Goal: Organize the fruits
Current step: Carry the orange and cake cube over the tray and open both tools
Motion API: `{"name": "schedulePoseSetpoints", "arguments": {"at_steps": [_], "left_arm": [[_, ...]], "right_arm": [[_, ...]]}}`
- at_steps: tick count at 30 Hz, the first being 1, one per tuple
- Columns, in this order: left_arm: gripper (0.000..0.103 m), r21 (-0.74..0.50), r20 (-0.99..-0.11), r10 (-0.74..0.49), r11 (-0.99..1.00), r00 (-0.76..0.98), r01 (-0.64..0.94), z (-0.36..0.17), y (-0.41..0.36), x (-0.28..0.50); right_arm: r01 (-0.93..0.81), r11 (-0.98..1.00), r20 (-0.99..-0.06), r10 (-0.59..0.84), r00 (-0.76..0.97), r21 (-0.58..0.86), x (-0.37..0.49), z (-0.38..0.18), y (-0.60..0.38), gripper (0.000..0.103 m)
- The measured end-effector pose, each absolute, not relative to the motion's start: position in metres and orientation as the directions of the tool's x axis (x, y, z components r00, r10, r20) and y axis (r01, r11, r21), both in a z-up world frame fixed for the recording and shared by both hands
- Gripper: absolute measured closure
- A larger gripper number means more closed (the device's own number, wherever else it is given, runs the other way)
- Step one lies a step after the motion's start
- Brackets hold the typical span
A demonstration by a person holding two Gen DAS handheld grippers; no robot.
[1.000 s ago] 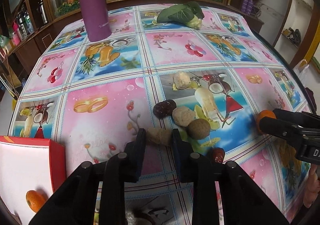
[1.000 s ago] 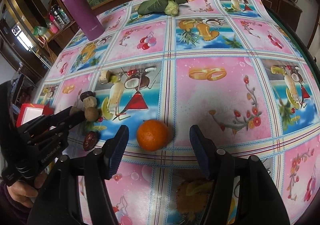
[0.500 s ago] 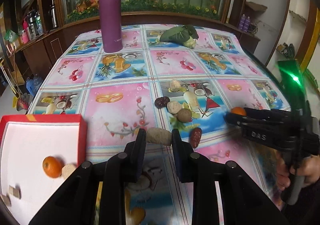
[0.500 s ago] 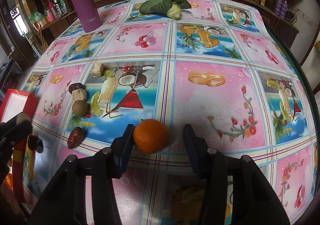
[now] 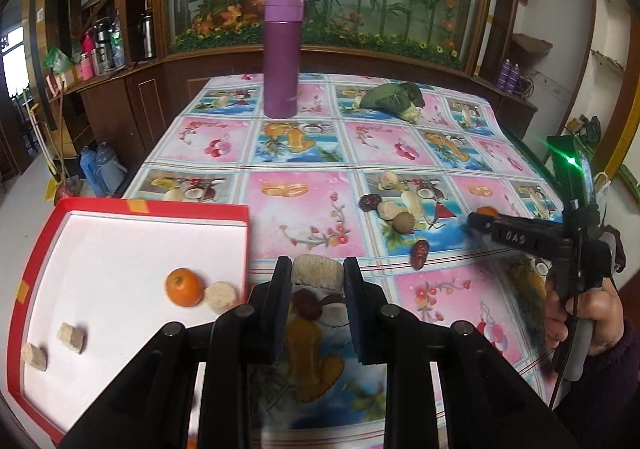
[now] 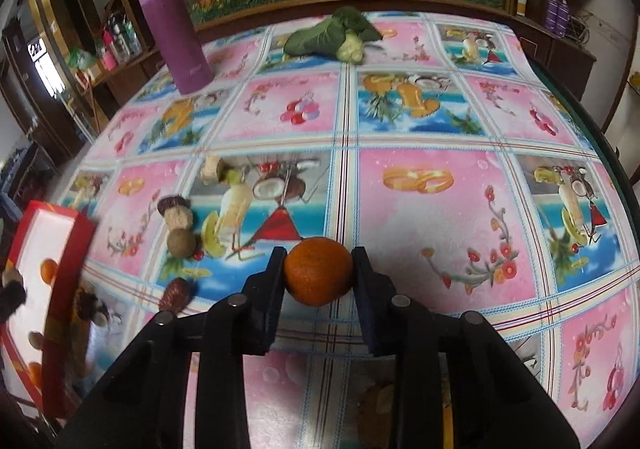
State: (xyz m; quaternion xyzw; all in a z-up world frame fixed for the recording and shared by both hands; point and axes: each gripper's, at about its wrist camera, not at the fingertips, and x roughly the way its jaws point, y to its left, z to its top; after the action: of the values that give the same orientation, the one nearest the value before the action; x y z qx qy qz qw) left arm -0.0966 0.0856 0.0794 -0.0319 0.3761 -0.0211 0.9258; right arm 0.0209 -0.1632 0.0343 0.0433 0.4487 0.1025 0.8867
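Orange (image 6: 318, 271) between right gripper (image 5: 482, 219) jaws, "DAS" on its body.

Even, soft daylight in both your views; shadows faint. White tray (image 5: 120, 249) floor glares, nearly blown out. Green lamp (image 5: 570, 161) flares with streaks. Fisheye bends the surface (image 6: 440, 209) edges; corners go black. Red tray in your right view smears with blur.
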Motion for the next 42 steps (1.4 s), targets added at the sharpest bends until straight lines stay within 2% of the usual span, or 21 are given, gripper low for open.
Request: {"name": "schedulePoseSetpoints", "arguments": {"at_steps": [5,19,25,30,35,42], "left_arm": [[0.078,-0.075,-0.686,-0.021,0.996,0.727,-0.042,0.081,0.107,-0.111],[0.078,-0.085,-0.678,0.062,0.983,0.732,-0.162,0.075,0.157,-0.147],[0.078,-0.074,-0.668,0.123,0.970,0.734,-0.230,0.074,0.186,-0.161],[0.078,-0.066,-0.662,0.179,0.953,0.727,-0.295,0.073,0.218,-0.172],[0.078,-0.050,-0.653,0.244,0.931,0.717,-0.363,0.070,0.243,-0.179],[0.078,0.021,-0.650,0.310,0.920,0.693,-0.392,0.059,0.248,-0.174]], "right_arm": [[-0.108,0.972,-0.731,0.230,0.642,0.211,0.018,0.044,-0.169,0.069],[-0.049,0.958,-0.690,0.238,0.684,0.282,0.011,0.046,-0.167,0.069],[-0.144,0.908,-0.625,0.379,0.683,0.392,-0.006,0.058,-0.123,0.068],[-0.324,0.811,-0.547,0.573,0.610,0.488,-0.024,0.067,-0.046,0.068],[-0.498,0.717,-0.560,0.695,0.451,0.489,-0.048,0.064,0.032,0.068],[-0.612,0.660,-0.608,0.717,0.341,0.435,-0.075,0.057,0.096,0.068]]}}
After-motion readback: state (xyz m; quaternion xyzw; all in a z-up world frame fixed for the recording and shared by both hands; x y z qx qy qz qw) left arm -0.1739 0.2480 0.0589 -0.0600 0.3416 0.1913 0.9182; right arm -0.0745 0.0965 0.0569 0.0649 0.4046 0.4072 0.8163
